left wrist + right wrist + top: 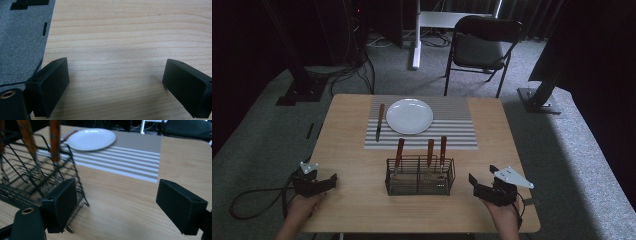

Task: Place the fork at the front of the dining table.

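The wooden tabletop (347,150) carries a striped placemat (452,127) at its far middle, with a white plate (409,116) on it and a wooden-handled knife (380,121) just left of the plate. Nearer the person stands a black wire caddy (419,176) holding three wooden-handled utensils (430,150) upright. The left tool (329,181) rests released at the near left edge, jaws wide over bare wood. The right tool (474,184), also released, sits just right of the caddy, apart from it.
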{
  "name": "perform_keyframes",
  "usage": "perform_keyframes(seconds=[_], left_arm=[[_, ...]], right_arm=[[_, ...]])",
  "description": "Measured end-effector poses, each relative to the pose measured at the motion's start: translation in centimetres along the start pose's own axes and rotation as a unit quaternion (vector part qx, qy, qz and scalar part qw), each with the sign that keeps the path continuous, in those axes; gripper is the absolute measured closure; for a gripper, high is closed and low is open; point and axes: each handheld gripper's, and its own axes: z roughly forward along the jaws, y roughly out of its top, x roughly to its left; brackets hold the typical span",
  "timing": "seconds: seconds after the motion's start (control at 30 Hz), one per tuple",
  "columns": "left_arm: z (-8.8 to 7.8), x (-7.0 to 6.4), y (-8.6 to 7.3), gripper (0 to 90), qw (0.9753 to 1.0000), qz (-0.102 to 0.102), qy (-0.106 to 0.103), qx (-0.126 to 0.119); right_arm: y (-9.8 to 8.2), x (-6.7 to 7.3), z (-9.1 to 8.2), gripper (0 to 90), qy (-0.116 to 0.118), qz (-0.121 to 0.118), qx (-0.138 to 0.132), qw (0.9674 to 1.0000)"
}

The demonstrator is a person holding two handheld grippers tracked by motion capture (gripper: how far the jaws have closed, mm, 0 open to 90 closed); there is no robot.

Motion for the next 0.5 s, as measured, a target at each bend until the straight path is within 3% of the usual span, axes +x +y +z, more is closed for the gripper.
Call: perform_keyframes(seconds=[0.5], left_arm=[[0.0, 0.0, 0.0, 6.9, 1.0, 0.0, 0.0, 0.0]], right_arm=[[3.5, 3.2, 0.6, 17.1, 0.029, -0.016, -0.033, 0.9989]])
